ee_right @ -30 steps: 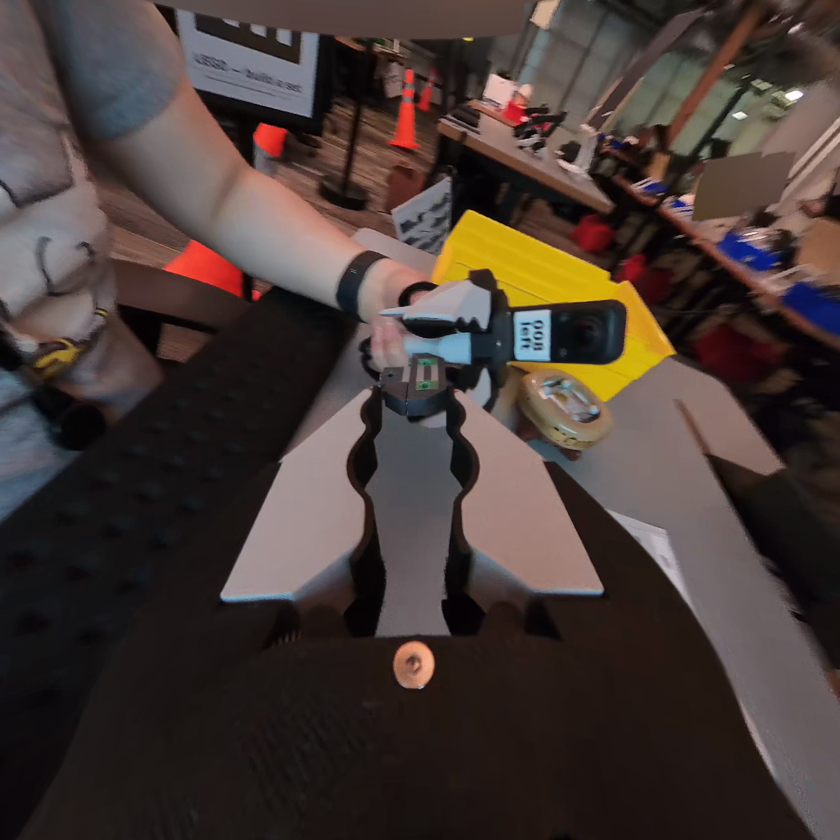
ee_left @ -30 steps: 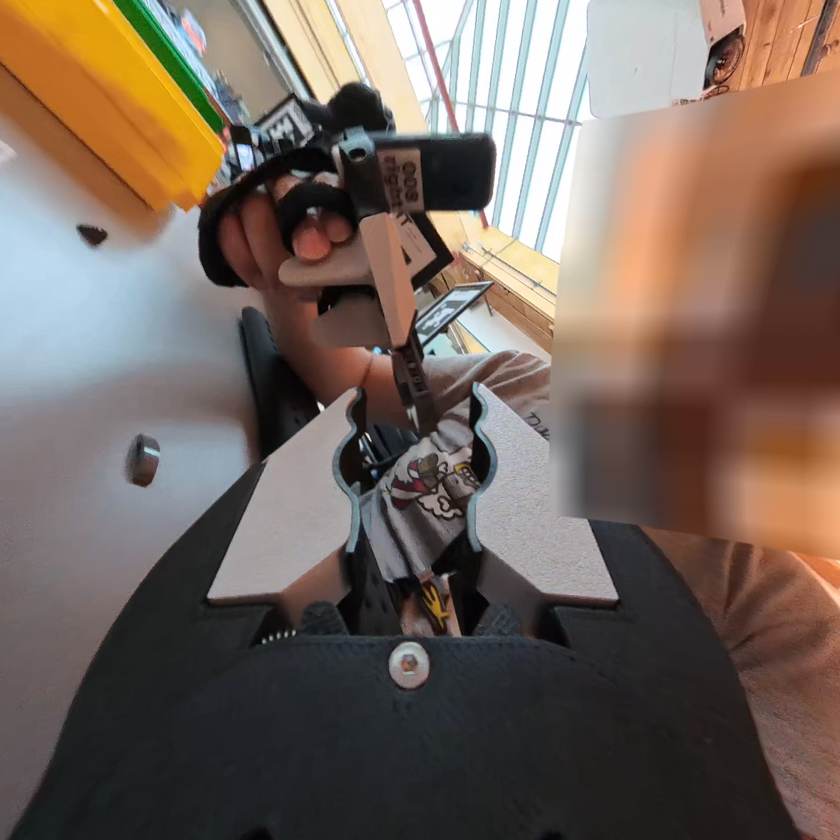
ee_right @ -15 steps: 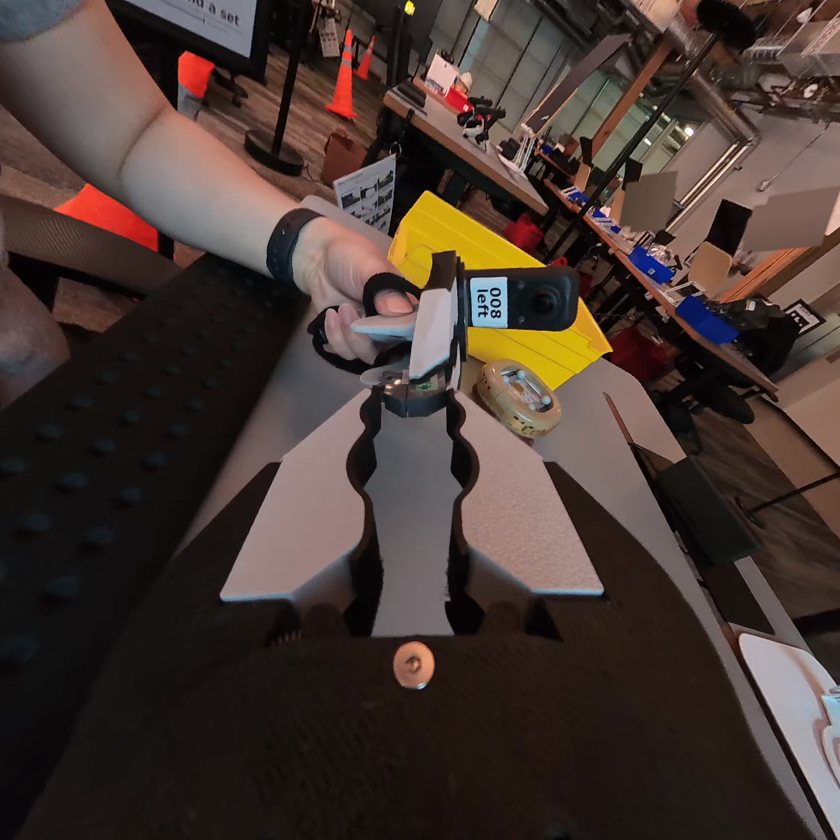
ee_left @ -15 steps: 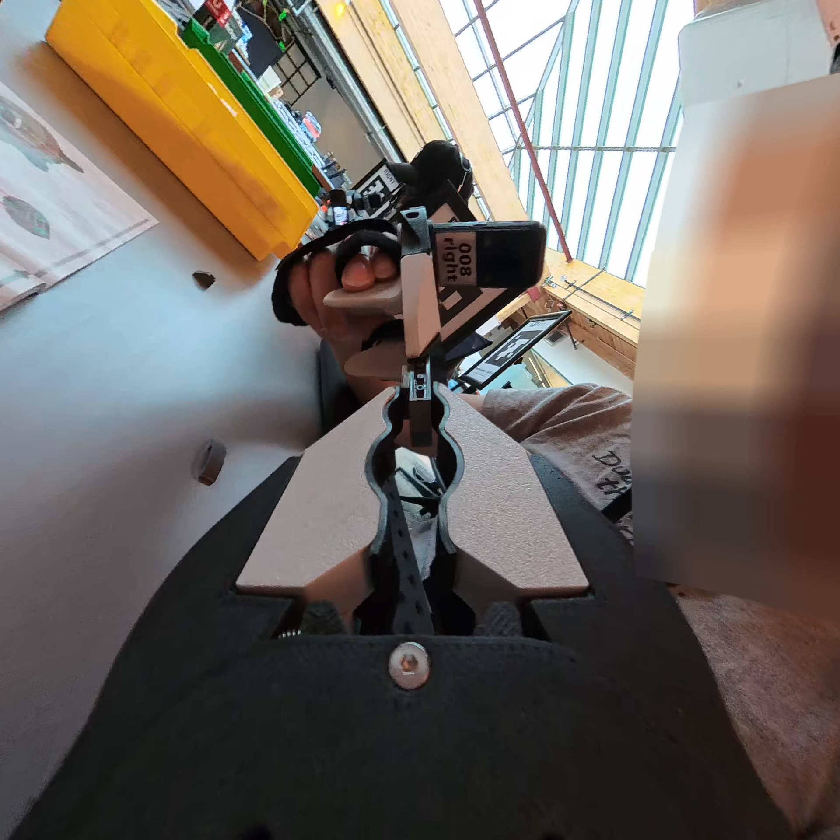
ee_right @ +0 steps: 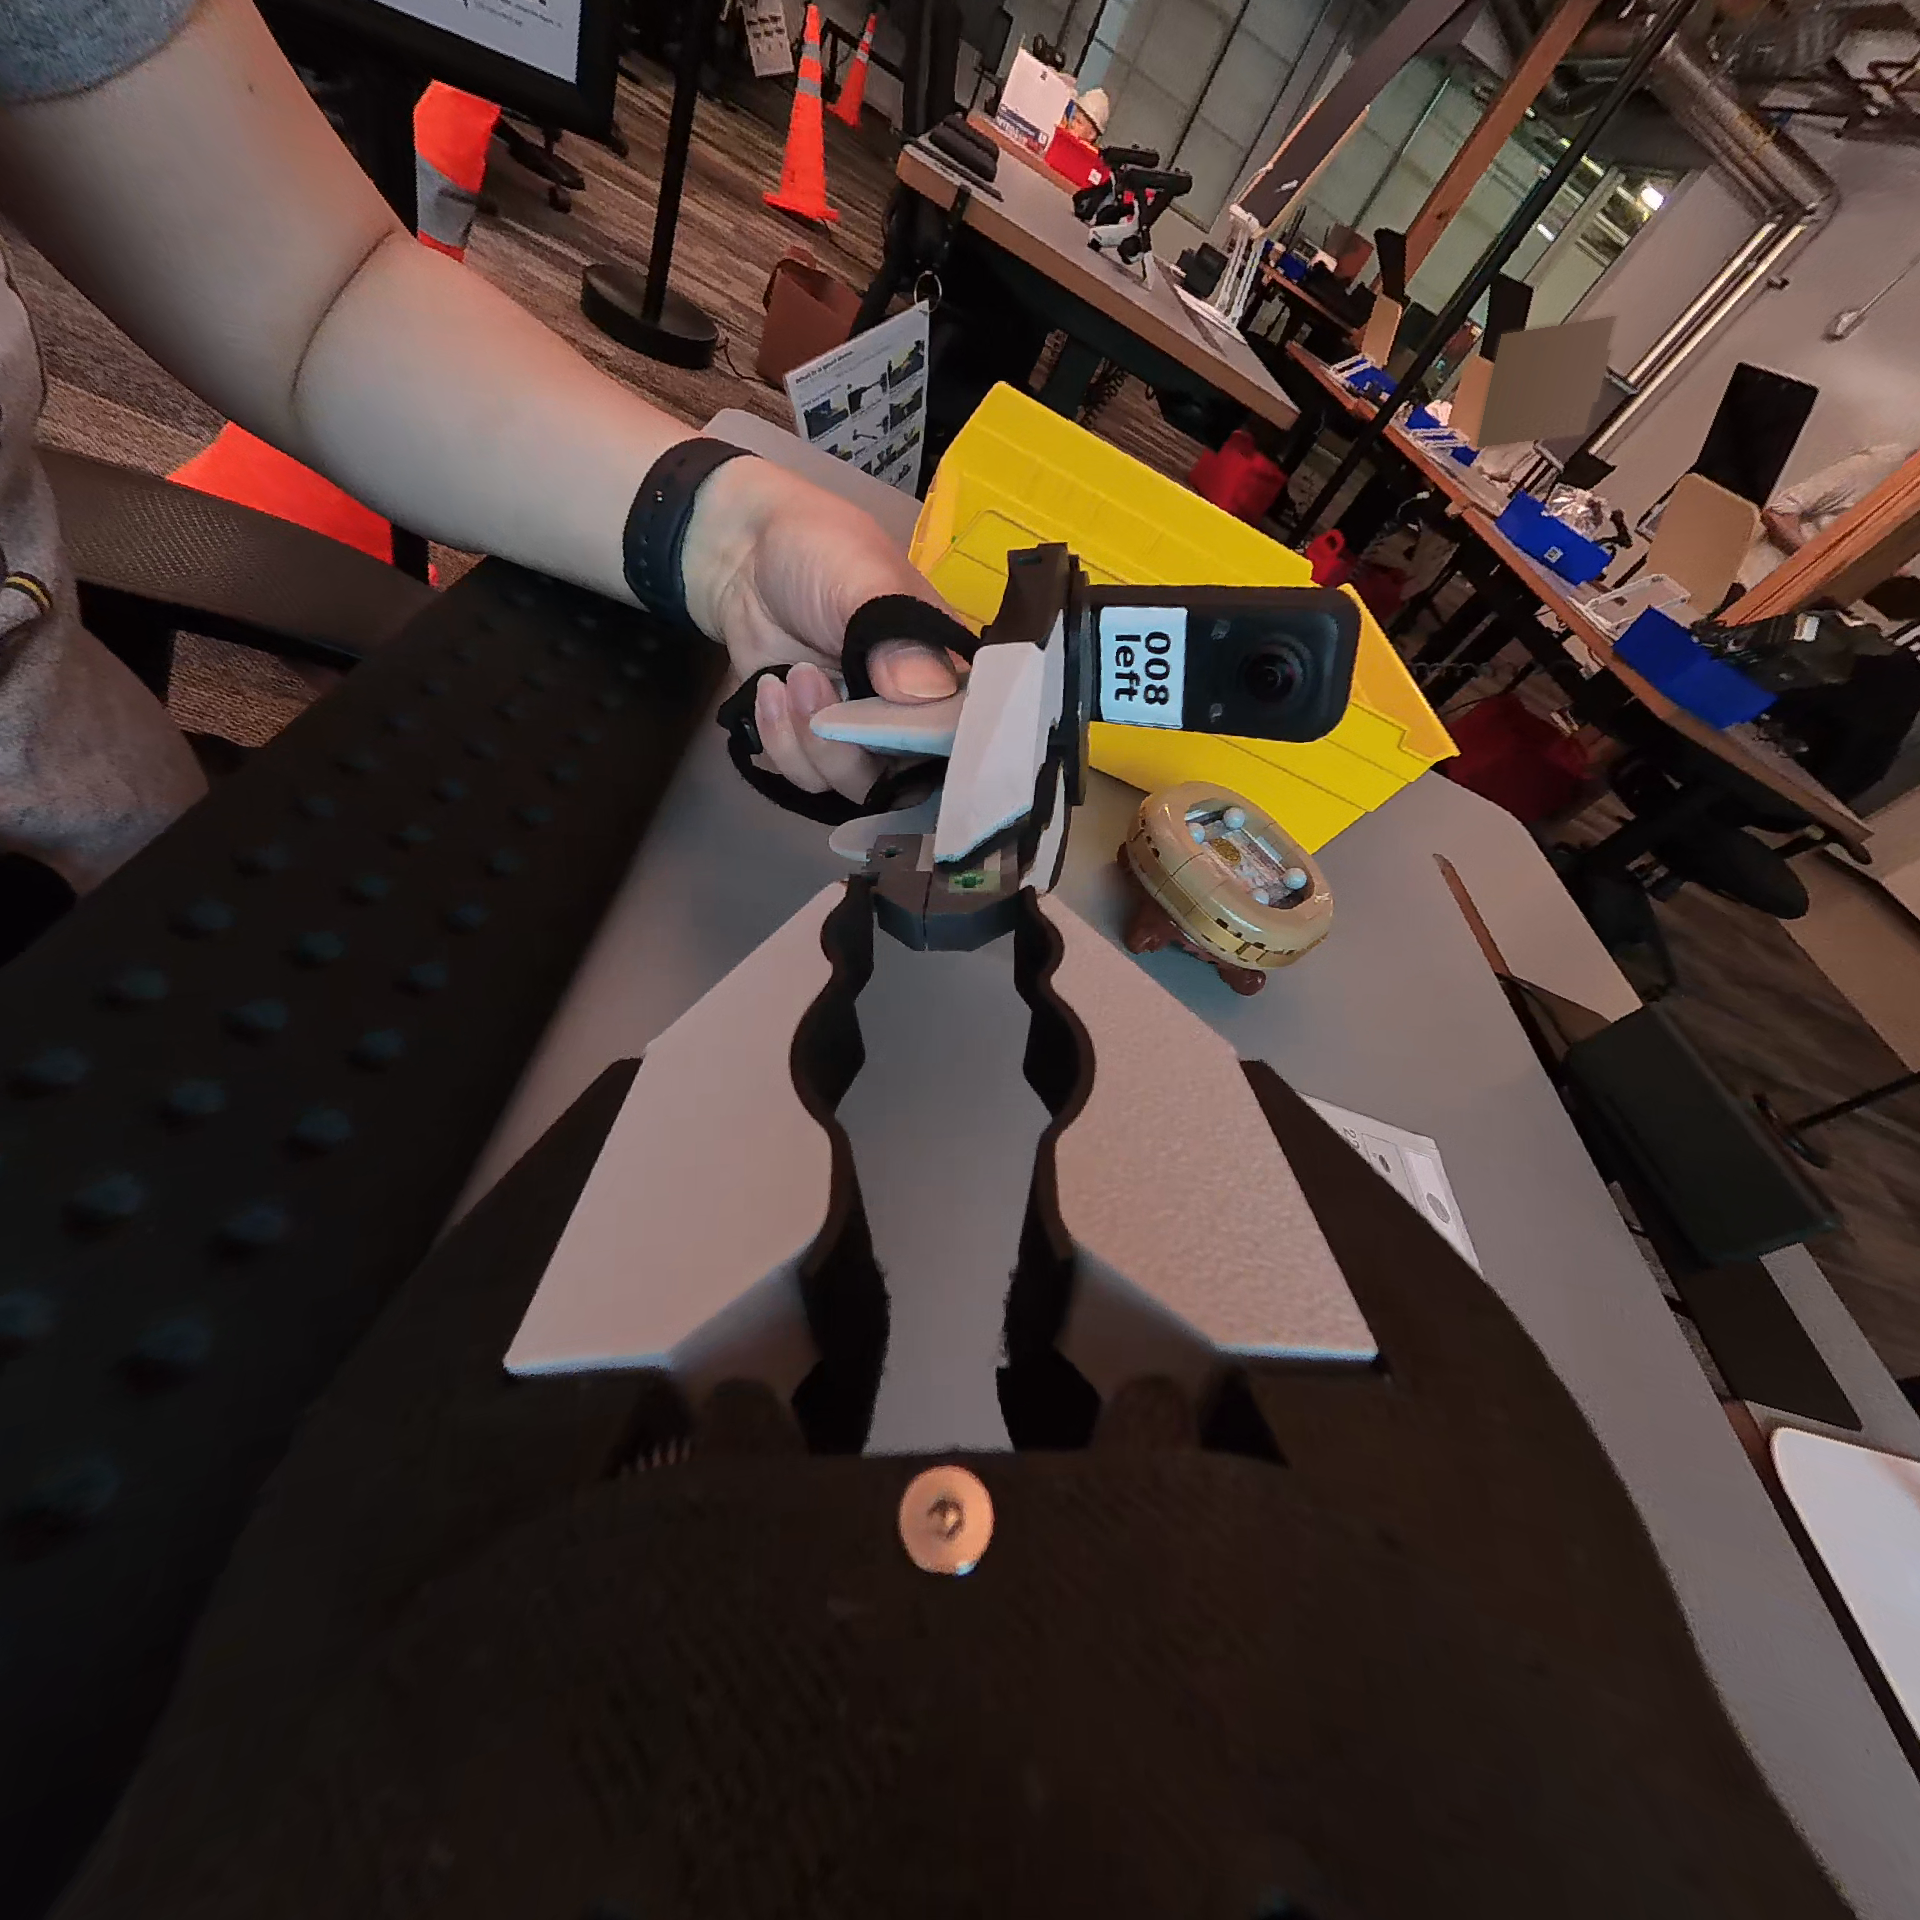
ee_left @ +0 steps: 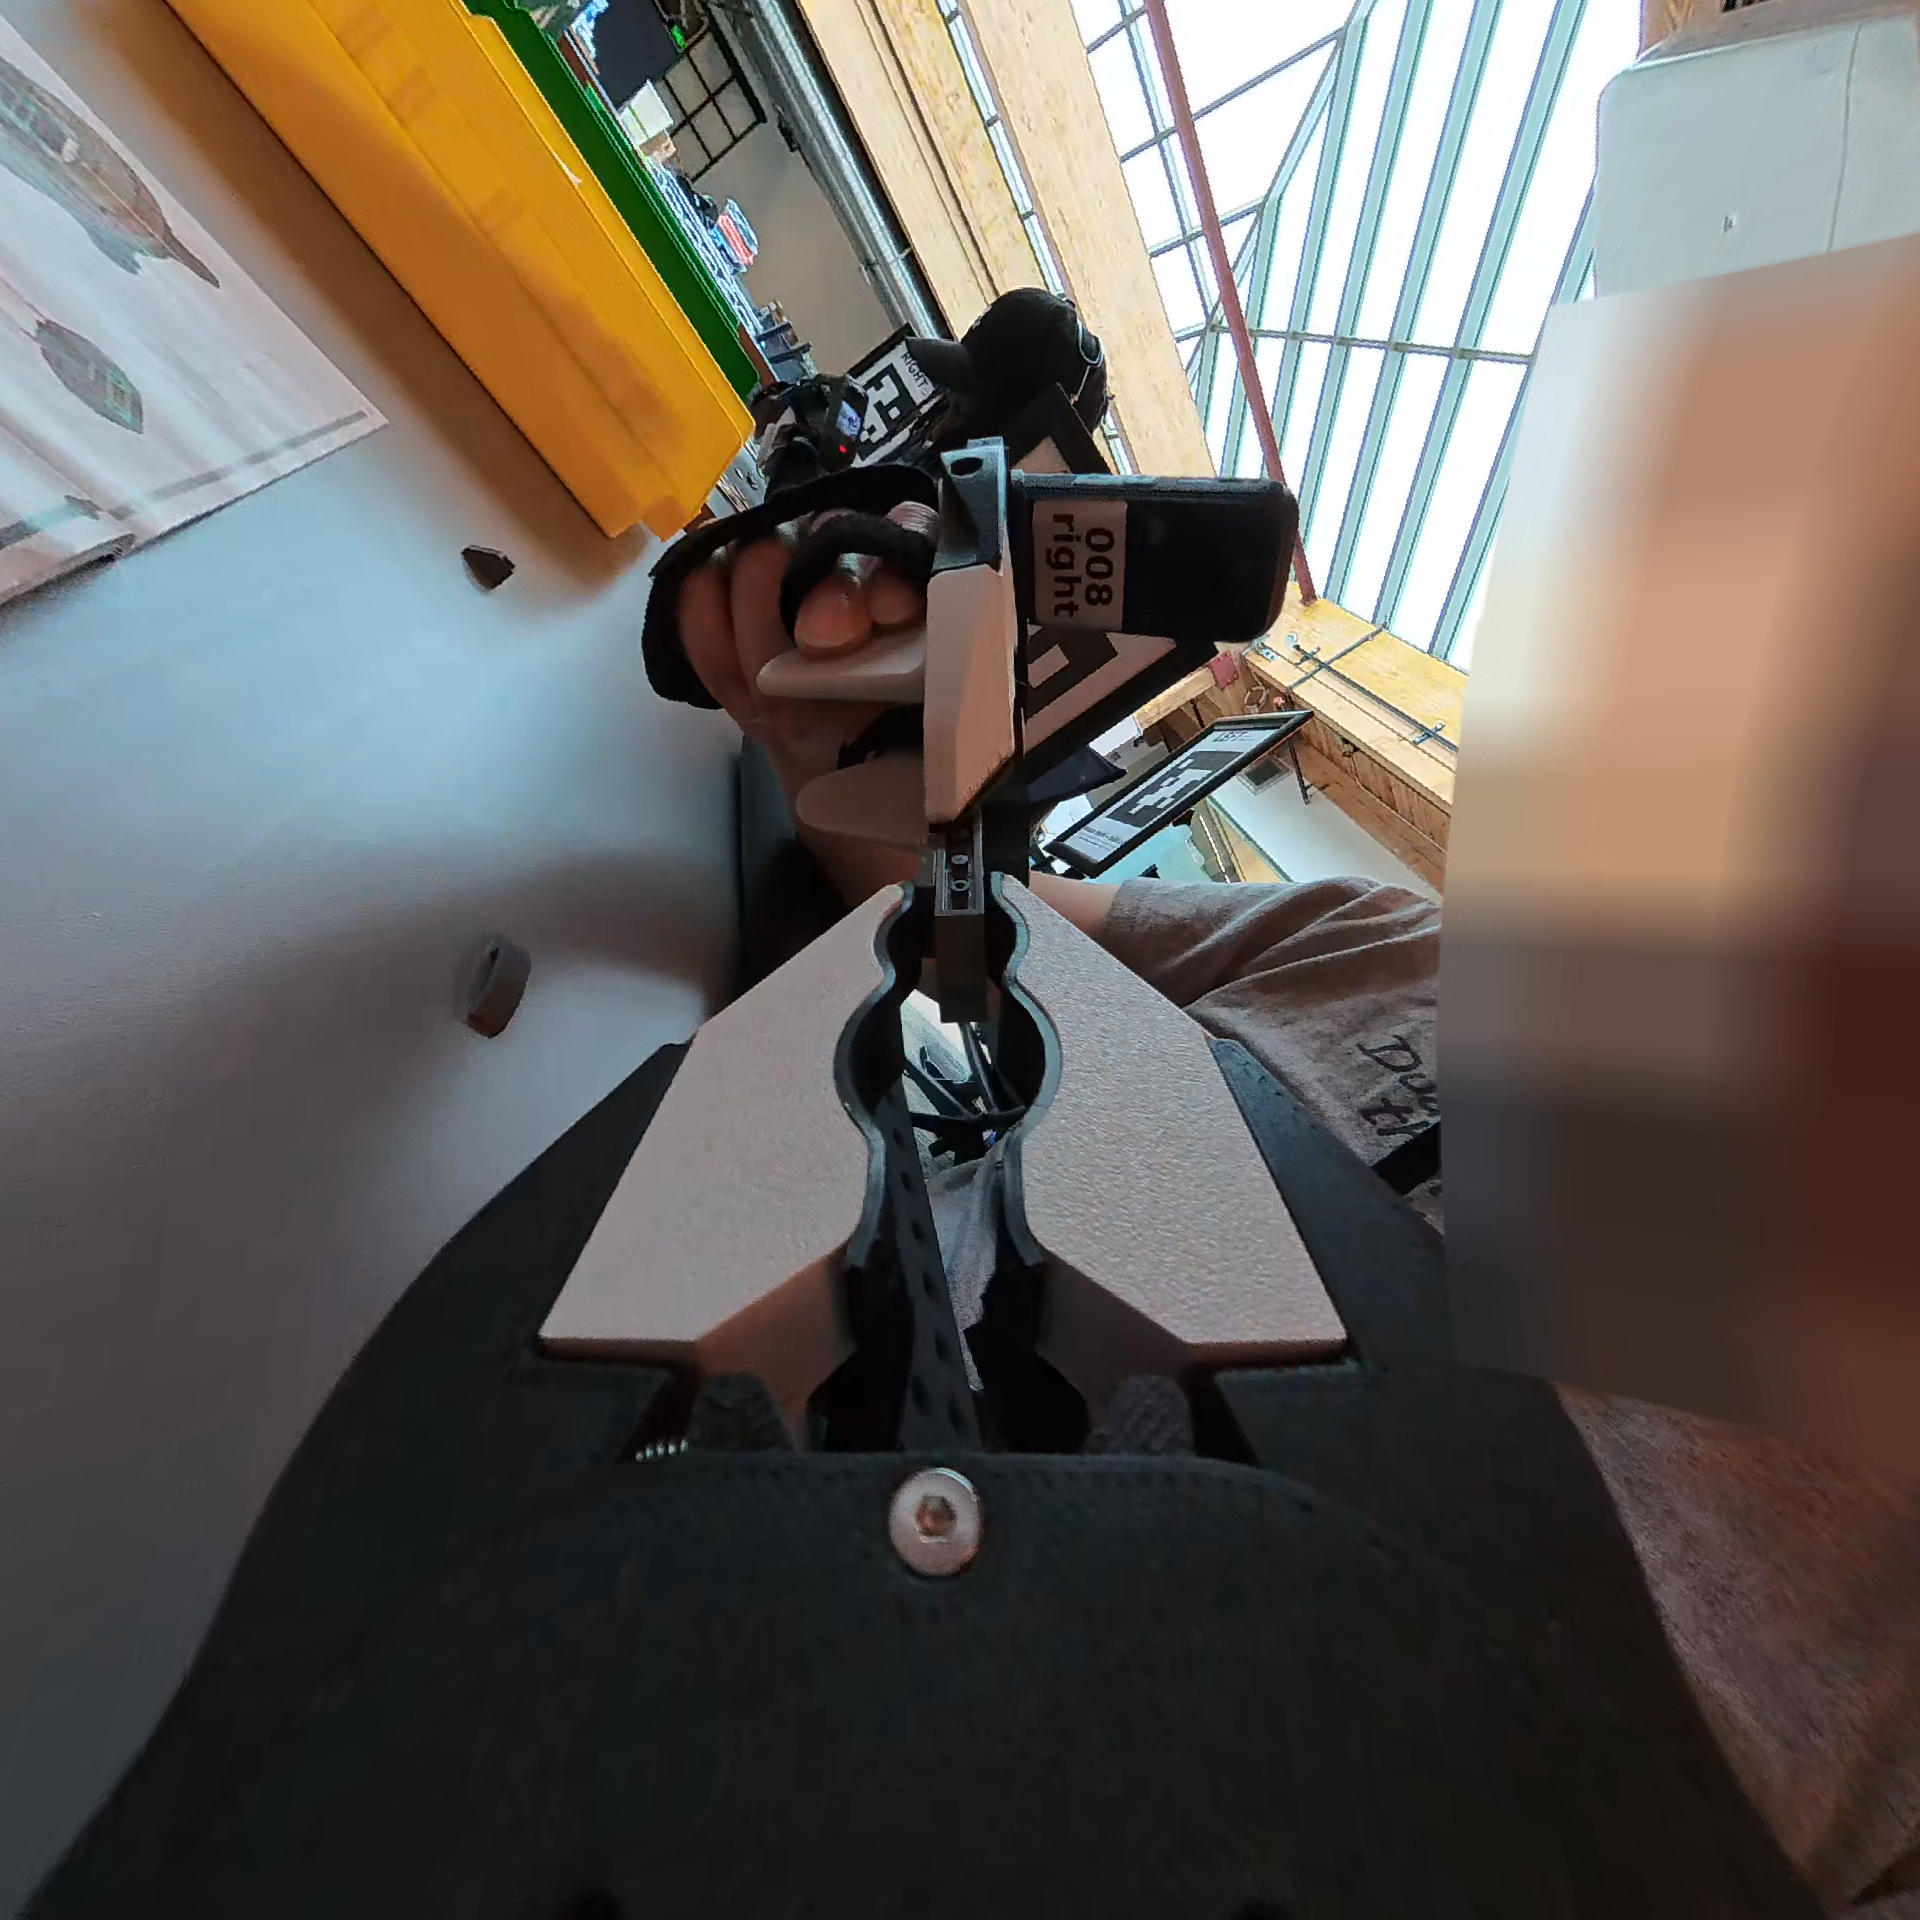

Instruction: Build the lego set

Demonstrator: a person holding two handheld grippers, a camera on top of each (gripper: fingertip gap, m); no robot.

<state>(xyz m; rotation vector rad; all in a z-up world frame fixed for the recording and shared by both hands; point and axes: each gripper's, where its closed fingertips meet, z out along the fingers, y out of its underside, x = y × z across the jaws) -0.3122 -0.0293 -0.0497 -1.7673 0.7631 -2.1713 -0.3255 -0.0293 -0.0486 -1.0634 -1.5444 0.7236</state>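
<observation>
A small dark grey lego assembly (ee_left: 957, 940) with a green spot on it (ee_right: 940, 916) is held in the air between both grippers. In the left wrist view my left gripper (ee_left: 956, 902) is shut on its thin edge. In the right wrist view my right gripper (ee_right: 940, 902) is shut across its wider sides. The two grippers meet tip to tip, each held in a person's hand. A finished round tan lego build (ee_right: 1228, 883) stands on the grey table (ee_right: 1434, 997) just right of the grippers.
A yellow bin (ee_right: 1143, 540) stands behind the tan build and also shows in the left wrist view (ee_left: 468, 239). An instruction sheet (ee_left: 125, 343) and two small loose pieces (ee_left: 494, 982) (ee_left: 486, 566) lie on the table. A black studded surface (ee_right: 260, 987) is at the left. The grippers are tip to tip, or close to it. From either gripper's tips it is about 20 cm to the finished round tan lego build (ee_right: 1228, 883).
One second ago my left gripper was open with the right gripper's piece nearing it. It has since shut on the piece. Both grippers have turned slightly while holding it.
</observation>
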